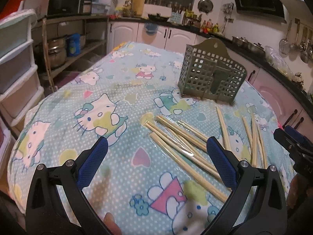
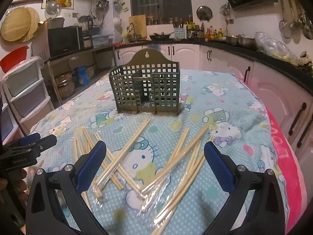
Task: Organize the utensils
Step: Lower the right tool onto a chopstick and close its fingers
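Several pale wooden chopsticks point(image 1: 182, 146) lie scattered on the table's plastic-covered cartoon cloth; in the right wrist view they point(image 2: 137, 156) spread across the middle. A green perforated utensil holder point(image 1: 211, 74) stands upright behind them, empty as far as I can see, and faces the right wrist view point(image 2: 144, 90). My left gripper point(image 1: 156, 156) is open and empty, hovering left of the chopsticks. My right gripper point(image 2: 155, 156) is open and empty above the chopstick pile. Each gripper shows at the edge of the other's view, the right one point(image 1: 291, 143) and the left one point(image 2: 33, 143).
The table point(image 1: 78, 90) is covered by a blue cat-pattern cloth with a pink edge point(image 2: 281, 156) at the right. Plastic drawers point(image 1: 15, 74) stand to the left. Kitchen cabinets point(image 2: 273, 98) and a counter run along the back and right.
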`<state>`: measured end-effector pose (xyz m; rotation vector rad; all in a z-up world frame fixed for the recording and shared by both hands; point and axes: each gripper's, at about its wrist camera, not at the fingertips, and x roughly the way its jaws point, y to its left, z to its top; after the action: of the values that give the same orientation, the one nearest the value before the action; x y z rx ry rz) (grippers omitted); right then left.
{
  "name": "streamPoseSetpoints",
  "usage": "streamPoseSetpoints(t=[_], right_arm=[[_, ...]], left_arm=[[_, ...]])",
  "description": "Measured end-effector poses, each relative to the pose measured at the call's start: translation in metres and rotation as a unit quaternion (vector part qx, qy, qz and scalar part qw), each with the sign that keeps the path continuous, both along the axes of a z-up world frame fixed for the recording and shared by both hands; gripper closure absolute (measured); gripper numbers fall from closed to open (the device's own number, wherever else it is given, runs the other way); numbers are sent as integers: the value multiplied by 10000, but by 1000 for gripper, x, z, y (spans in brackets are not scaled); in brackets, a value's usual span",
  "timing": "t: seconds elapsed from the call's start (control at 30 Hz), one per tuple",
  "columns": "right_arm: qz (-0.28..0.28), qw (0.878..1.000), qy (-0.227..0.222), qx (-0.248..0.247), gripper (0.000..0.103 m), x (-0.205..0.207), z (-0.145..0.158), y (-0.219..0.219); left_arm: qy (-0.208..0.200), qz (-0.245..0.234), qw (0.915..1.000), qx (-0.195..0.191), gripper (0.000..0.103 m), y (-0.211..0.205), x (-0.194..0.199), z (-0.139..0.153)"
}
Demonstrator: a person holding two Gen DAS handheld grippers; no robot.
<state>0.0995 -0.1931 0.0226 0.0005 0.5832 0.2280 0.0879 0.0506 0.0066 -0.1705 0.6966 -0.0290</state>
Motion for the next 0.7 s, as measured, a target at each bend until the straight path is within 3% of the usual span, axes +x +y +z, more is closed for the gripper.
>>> streamPoseSetpoints(t=[0.07, 0.23, 0.3, 0.53, 0.7], right_arm=[[66, 9999, 114, -15, 6, 11, -1, 2], [180, 9990, 347, -201, 7, 38, -6, 10], [217, 9987, 400, -245, 18, 45, -7, 12], [410, 9959, 773, -222, 33, 72, -19, 22], [534, 9933, 1003, -228, 39, 87, -28, 30]], left_arm=[[185, 29, 9998, -10, 11, 3, 11, -4], [716, -67, 9973, -172, 29, 12, 37, -19], [854, -175, 9957, -321, 37, 14, 44, -23], [1183, -322, 9895, -767, 64, 19, 62, -29], [1358, -390, 9854, -950, 72, 20, 75, -30]])
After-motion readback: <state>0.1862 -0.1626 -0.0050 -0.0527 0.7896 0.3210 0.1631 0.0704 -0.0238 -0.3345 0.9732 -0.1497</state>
